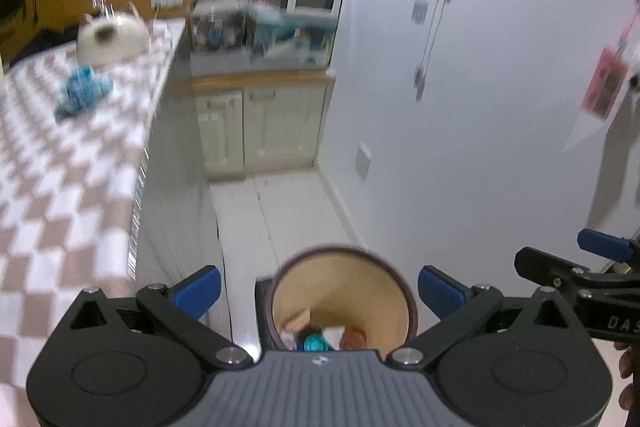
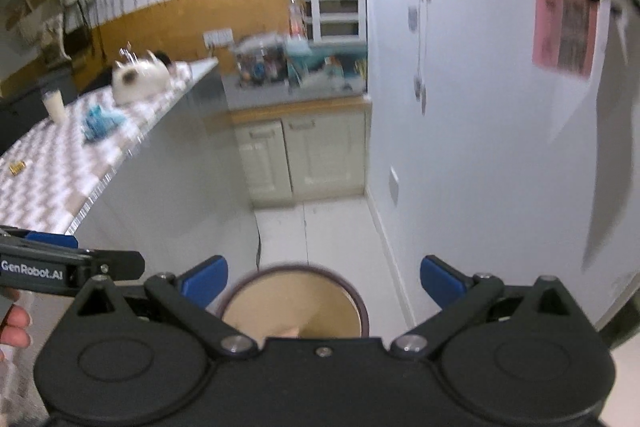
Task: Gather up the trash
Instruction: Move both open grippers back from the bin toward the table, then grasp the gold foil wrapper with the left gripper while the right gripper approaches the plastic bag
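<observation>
A: Where do we stand? Both of our grippers hang over the trash bin (image 1: pixel 342 301), and both have their jaws spread wide with nothing between them. The left gripper (image 1: pixel 318 289) sits right above the bin mouth, the right gripper (image 2: pixel 324 281) beside it.

B: And the bin (image 2: pixel 294 301) already has wrappers and a teal scrap at the bottom, seen in the left wrist view. What remains for us looks like the crumpled blue wrapper (image 1: pixel 82 89) on the checkered tablecloth (image 1: pixel 60 187), well apart from the bin, plus a small yellowish bit (image 2: pixel 17 167) near the table edge in the right wrist view.

A: What could trip us up, we think?

B: The white cat (image 1: pixel 110 37) lies just beyond that blue wrapper (image 2: pixel 100 121). If we reach in fast, we may startle it or brush it. There is also a glass of milk (image 2: pixel 54 105) near the wrapper; a wide-open jaw swinging past could tip it.

A: And crinkled film is light. A loose pinch may drop it on the floor (image 1: pixel 280 211) short of the bin.

B: The views are smeared too, so we can't judge the wrapper's edges well.
</observation>
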Demonstrator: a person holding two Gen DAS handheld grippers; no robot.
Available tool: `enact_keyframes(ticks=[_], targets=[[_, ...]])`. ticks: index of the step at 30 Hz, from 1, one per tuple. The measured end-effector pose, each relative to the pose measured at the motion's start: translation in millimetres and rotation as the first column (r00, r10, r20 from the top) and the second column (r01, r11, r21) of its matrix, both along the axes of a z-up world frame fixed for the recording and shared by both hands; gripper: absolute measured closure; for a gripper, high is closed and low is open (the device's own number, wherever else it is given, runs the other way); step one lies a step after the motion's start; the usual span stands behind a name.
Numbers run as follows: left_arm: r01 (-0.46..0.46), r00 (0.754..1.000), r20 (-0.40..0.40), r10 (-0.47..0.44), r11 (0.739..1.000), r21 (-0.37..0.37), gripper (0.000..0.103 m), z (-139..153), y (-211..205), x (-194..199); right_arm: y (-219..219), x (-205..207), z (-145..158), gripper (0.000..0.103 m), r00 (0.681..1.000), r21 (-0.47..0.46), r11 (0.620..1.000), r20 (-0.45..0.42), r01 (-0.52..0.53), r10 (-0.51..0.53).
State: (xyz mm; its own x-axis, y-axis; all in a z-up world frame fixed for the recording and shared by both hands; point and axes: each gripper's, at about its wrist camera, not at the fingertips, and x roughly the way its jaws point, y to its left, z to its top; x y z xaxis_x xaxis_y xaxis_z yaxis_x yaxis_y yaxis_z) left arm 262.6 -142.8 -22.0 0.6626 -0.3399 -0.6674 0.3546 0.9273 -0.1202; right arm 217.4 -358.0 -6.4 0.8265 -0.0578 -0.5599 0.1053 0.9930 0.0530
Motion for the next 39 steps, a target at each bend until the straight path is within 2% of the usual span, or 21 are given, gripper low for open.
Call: enact_keyframes(ticks=[9,16,24,28,32,36,39], targets=[[-0.031,0.983,0.183,0.033,0.999,-0.016,0.0,79,52,-11,34,0,62,0.0,0.989,-0.089,0.993,0.118,-0.08,0.09],[-0.086,0.953,0.293,0.084,0.996,-0.005,0.0,131,107,-11,70,21,106,0.0,0.971,-0.092,0.984,0.175,-0.15,0.164],[-0.214,0.908,0.376,0.185,0.976,0.035,0.0,175,181,15,126,66,141,0.0,0.946,-0.082,0.968,0.206,-0.238,0.25],[-0.271,0.893,0.387,0.231,0.961,0.051,0.0,185,223,35,157,94,148,0.0,0.935,-0.069,0.961,0.221,-0.268,0.277],[-0.344,0.874,0.381,0.302,0.938,0.045,0.0,182,269,60,189,126,146,0.0,0.927,-0.03,0.953,0.225,-0.303,0.301],[-0.423,0.855,0.356,0.378,0.905,0.054,0.0,164,311,88,219,156,135,0.0,0.92,0.007,0.944,0.224,-0.33,0.321],[-0.474,0.844,0.313,0.436,0.879,0.053,0.0,138,343,112,235,173,122,0.0,0.915,0.062,0.936,0.243,-0.346,0.322]])
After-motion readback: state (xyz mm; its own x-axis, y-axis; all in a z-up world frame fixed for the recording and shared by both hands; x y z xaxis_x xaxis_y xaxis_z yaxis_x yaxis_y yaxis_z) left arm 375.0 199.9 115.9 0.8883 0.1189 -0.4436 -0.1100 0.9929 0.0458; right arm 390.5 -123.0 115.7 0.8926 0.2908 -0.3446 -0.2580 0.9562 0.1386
